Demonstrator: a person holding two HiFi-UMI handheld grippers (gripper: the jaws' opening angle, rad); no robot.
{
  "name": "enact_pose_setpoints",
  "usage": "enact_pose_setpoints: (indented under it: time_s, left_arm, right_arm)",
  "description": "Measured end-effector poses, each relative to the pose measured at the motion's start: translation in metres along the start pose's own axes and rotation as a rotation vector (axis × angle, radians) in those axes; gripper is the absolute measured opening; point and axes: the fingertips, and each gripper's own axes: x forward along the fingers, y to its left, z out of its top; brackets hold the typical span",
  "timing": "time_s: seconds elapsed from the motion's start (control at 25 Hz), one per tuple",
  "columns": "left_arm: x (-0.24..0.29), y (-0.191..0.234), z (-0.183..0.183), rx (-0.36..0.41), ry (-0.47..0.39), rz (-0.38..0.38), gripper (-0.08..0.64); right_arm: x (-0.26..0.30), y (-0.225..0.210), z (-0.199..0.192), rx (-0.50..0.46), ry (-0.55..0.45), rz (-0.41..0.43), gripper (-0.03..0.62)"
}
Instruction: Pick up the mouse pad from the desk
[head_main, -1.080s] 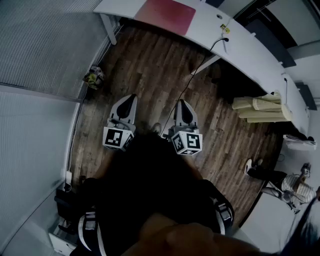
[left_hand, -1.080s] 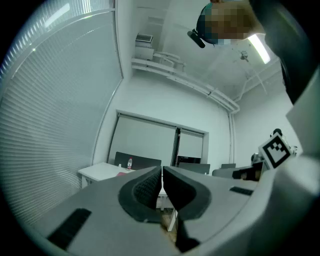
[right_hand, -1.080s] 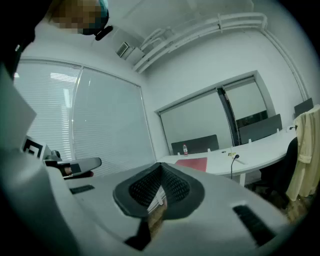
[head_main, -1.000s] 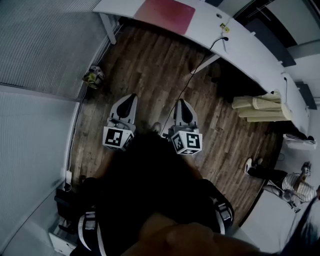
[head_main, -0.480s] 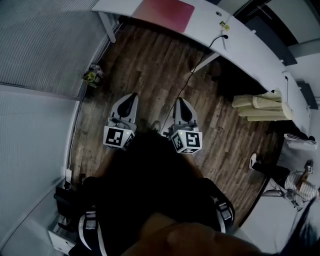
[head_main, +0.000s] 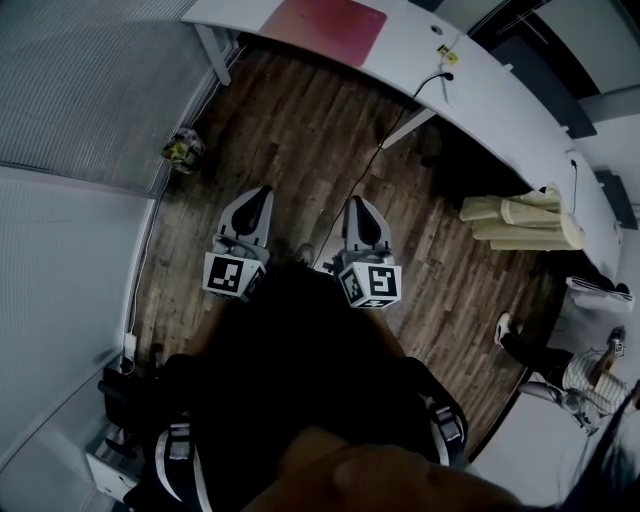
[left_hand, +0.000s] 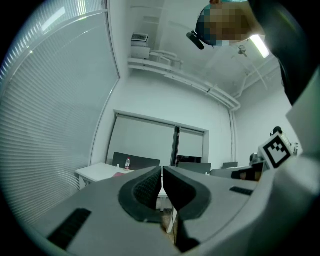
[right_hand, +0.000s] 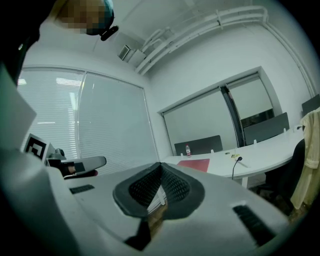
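Observation:
The red mouse pad (head_main: 325, 28) lies flat on the white curved desk (head_main: 480, 95) at the top of the head view. It also shows as a thin red patch in the right gripper view, mouse pad (right_hand: 194, 164), and faintly in the left gripper view, mouse pad (left_hand: 120, 174). My left gripper (head_main: 258, 196) and right gripper (head_main: 361, 208) hang side by side over the wooden floor, well short of the desk. Both point level toward it. Their jaws are shut and hold nothing.
A black cable (head_main: 385, 140) runs from the desk top down to the floor between the grippers. A small bottle (right_hand: 187, 149) stands on the desk behind the pad. Cream cloth (head_main: 520, 222) hangs over a chair at right. A small object (head_main: 184, 147) lies by the left wall blinds.
The desk and floor have slid slightly in the head view as both grippers carried a little forward toward the desk. The jaws stayed shut.

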Motion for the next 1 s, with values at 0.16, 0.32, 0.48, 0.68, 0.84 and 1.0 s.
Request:
enact_pose_setpoints:
  time_s: [0.16,0.32,0.48,0.68,0.84,1.0]
  left_arm:
    - [0.009,-0.015,-0.007,0.013,0.013,0.021,0.009]
    - [0.015,-0.022,-0.017,0.025,0.03,0.053,0.009]
    - [0.018,-0.018,-0.024,0.016,0.043,0.069,0.009]
    - [0.038,-0.006,-0.029,0.006,0.032,0.058,0.009]
    - [0.064,0.009,-0.032,0.002,0.038,0.025,0.009]
    - [0.1,0.03,-0.029,-0.008,0.02,0.001,0.009]
  right_arm:
    - [-0.001,-0.018,-0.003,-0.003,0.013,0.036,0.002]
    - [0.003,-0.033,-0.006,-0.014,0.023,0.069,0.002]
    - [0.01,-0.039,-0.008,0.005,0.027,0.073,0.002]
    - [0.032,-0.043,-0.012,-0.01,0.049,0.077,0.002]
    - [0.059,-0.05,-0.014,-0.001,0.042,0.054,0.002]
    - [0.095,-0.058,-0.007,-0.017,0.037,0.042,0.002]
